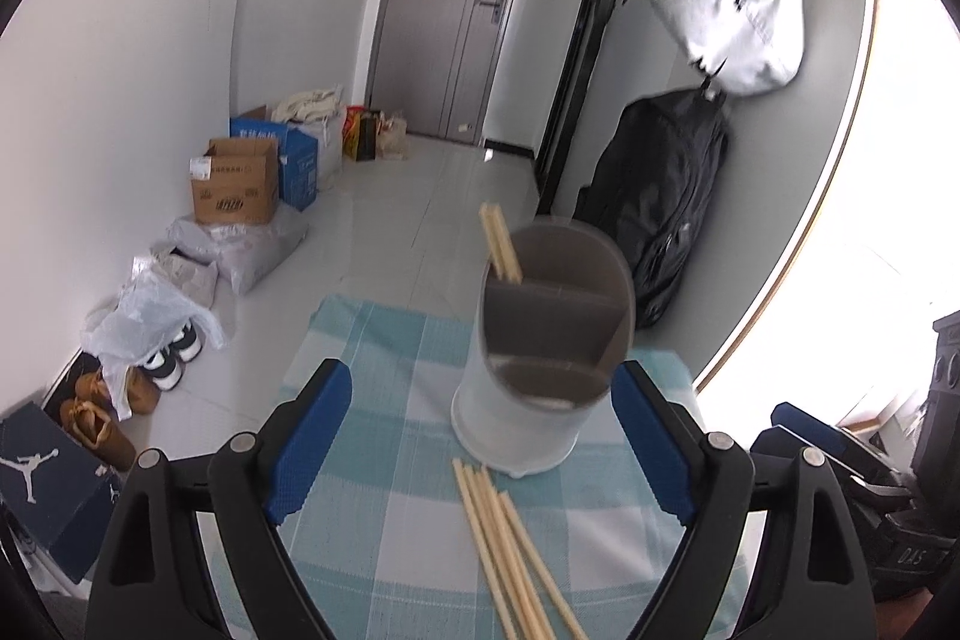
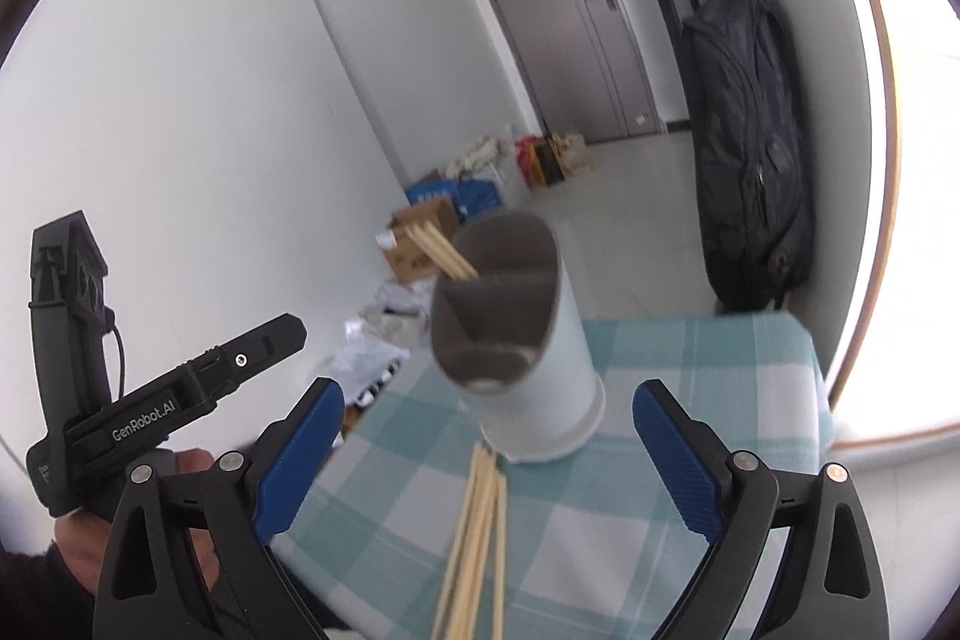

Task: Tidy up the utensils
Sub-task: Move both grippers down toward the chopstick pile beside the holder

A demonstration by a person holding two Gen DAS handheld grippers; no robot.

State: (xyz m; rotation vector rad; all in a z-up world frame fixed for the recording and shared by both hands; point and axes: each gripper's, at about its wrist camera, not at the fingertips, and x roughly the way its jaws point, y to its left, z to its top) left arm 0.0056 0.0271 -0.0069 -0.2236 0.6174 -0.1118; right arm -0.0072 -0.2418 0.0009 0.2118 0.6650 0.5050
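Both grippers hang over the counter with nothing in them: my left gripper [image 1: 480, 454] has its blue pads spread wide, and my right gripper [image 2: 489, 454] is spread just as wide. The loose chopsticks [image 1: 510, 544] lie in a fanned bundle on the checked cloth [image 1: 384, 460], their far tips just short of the base of the utensil holder [image 1: 540, 370]. That holder is a white cylinder with a grey divided insert, and one pair of chopsticks [image 1: 499, 241] already leans out of its far compartment.

My judgement is that the step in hand is picking up another stick or pair from the bundle. I would come down on the near half of the sticks, close squarely across them so they do not scissor, then lift the tips clear of the rim before tilting them into the same far compartment. The holder looks light and tall, so a knock from a pad could tip it.

The counter is small, and its far edge drops to a tiled floor. Beyond it stand cardboard boxes [image 1: 237, 187], shoes [image 1: 174, 358], a grey door [image 1: 450, 10] and a black backpack [image 1: 666, 202] against the wall.
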